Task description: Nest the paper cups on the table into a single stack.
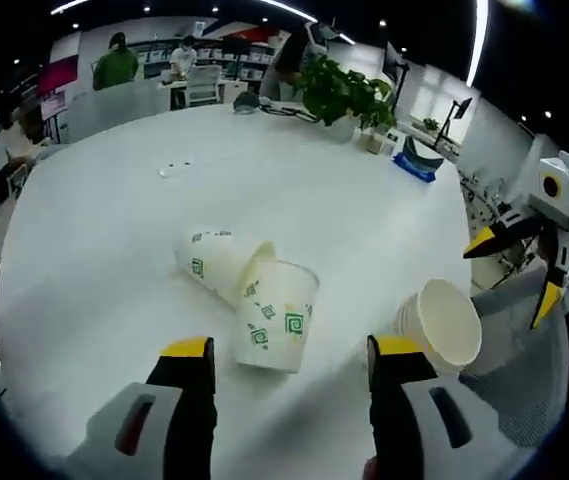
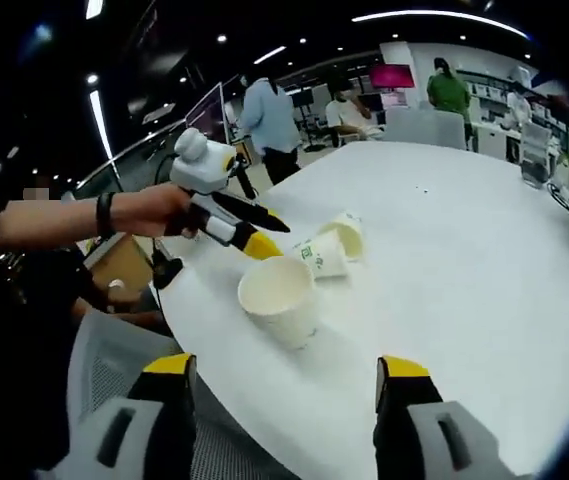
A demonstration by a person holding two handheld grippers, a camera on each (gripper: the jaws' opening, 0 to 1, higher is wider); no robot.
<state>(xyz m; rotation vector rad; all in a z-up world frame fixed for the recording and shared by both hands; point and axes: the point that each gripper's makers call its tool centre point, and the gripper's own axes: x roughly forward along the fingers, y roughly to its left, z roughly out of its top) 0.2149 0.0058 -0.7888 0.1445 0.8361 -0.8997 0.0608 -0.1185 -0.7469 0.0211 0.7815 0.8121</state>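
- Left gripper view: left gripper is hovering low over the white surface, fingers spread wide and holding nothing.
- Two printed cups are lying on their sides just ahead of the fingers: the near cup is showing green square marks, and the far cup is lying touching or partly tucked behind it; cannot tell whether they are nested.
- A third cup is lying on its side near the surface's edge, mouth facing the camera, plain white inside; its stepped rim is suggesting more than one cup nested, but that is unclear.
- Right gripper is showing at the right edge of this view, fingers parted and empty.
- Right gripper view: right gripper is hanging off the surface's edge, fingers wide apart and empty; the third cup is sitting just ahead, with the printed pair beyond.
- Left gripper, in a hand, is reaching over the pair.
- Judgement: the step is a first pick-up. Closing on the near cup's wall gently should avoid crushing the thin paper.
- Aligning mouth to base before pushing cups together should help.
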